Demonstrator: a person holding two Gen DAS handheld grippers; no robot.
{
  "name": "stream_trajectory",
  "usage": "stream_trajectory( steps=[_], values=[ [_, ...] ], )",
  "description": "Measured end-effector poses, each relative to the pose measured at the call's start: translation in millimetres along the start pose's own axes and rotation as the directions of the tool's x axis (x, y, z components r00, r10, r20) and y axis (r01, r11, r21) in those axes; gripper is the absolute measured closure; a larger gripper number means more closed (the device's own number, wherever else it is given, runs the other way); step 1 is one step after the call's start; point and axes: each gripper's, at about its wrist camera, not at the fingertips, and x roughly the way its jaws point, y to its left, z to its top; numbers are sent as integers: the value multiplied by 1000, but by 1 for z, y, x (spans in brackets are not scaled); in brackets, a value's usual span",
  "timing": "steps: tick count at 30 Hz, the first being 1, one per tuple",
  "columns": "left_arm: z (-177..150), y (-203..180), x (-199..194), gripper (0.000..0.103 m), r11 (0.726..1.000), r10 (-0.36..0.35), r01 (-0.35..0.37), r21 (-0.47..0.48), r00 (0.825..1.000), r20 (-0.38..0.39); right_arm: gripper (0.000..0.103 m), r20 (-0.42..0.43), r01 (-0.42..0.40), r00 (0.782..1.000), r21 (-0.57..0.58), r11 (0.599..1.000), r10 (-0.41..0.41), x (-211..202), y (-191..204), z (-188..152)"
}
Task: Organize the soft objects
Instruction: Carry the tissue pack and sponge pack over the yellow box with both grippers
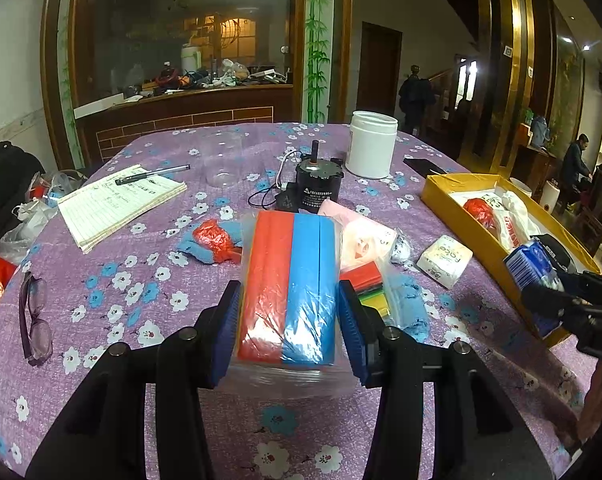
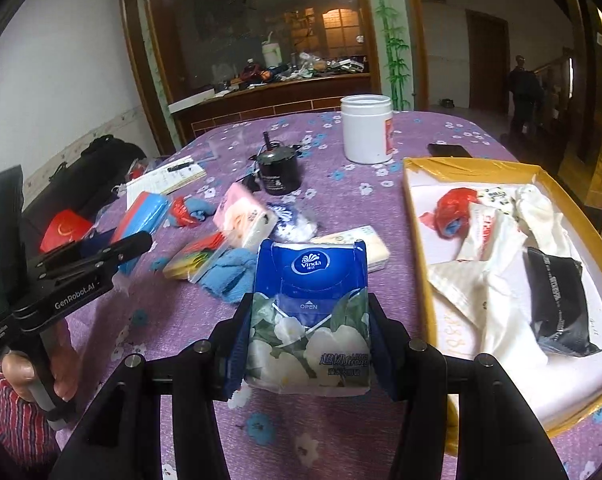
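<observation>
My left gripper [image 1: 289, 312] is shut on a clear bag of red and blue foam sheets [image 1: 289, 288], held above the purple tablecloth [image 1: 149, 420]. My right gripper [image 2: 307, 344] is shut on a blue Vinda tissue pack [image 2: 311, 312], held left of the yellow box [image 2: 429, 304]. The box holds a red bag, white bags and a black pouch [image 2: 557, 304]. On the cloth lie a pink tissue pack [image 2: 245, 216], a white tissue pack [image 1: 445, 260], blue cloths [image 2: 231, 274] and a small bag of coloured sheets [image 2: 193, 258].
A black motor [image 1: 317, 188], white jar [image 1: 371, 144], clear cup [image 1: 223, 160], notebook with pen [image 1: 117, 204] and glasses [image 1: 35, 316] are on the table. A phone [image 2: 449, 150] lies behind the box. Bags sit at the left edge.
</observation>
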Motion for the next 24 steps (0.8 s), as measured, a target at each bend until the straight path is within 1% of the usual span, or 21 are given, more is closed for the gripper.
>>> stream_trajectory(
  steps=[8, 12, 15, 19, 22, 24],
  values=[
    [-1, 0, 0, 58, 1000, -15, 15, -2, 1000, -6, 50, -2, -1, 1000, 58, 998, 1, -2, -17, 3],
    [-1, -3, 1, 58, 999, -35, 35, 12, 999, -16, 50, 3, -2, 1000, 56, 998, 2, -3, -18, 6],
    [-2, -10, 2, 58, 997, -78, 79, 17, 996, -48, 50, 10, -3, 1000, 61, 998, 2, -5, -19, 7],
    [1, -29, -6, 58, 992, -115, 118, 44, 992, -59, 50, 3, -1, 1000, 76, 997, 0, -6, -27, 7],
    [8, -51, -11, 58, 982, -181, 186, 41, 979, -96, 50, 13, 6, 1000, 94, 996, -7, -11, -38, 6],
    [13, -68, -12, 58, 973, -220, 227, 51, 970, -107, 50, 22, 16, 1000, 116, 993, -19, -15, -49, 8]
  ],
)
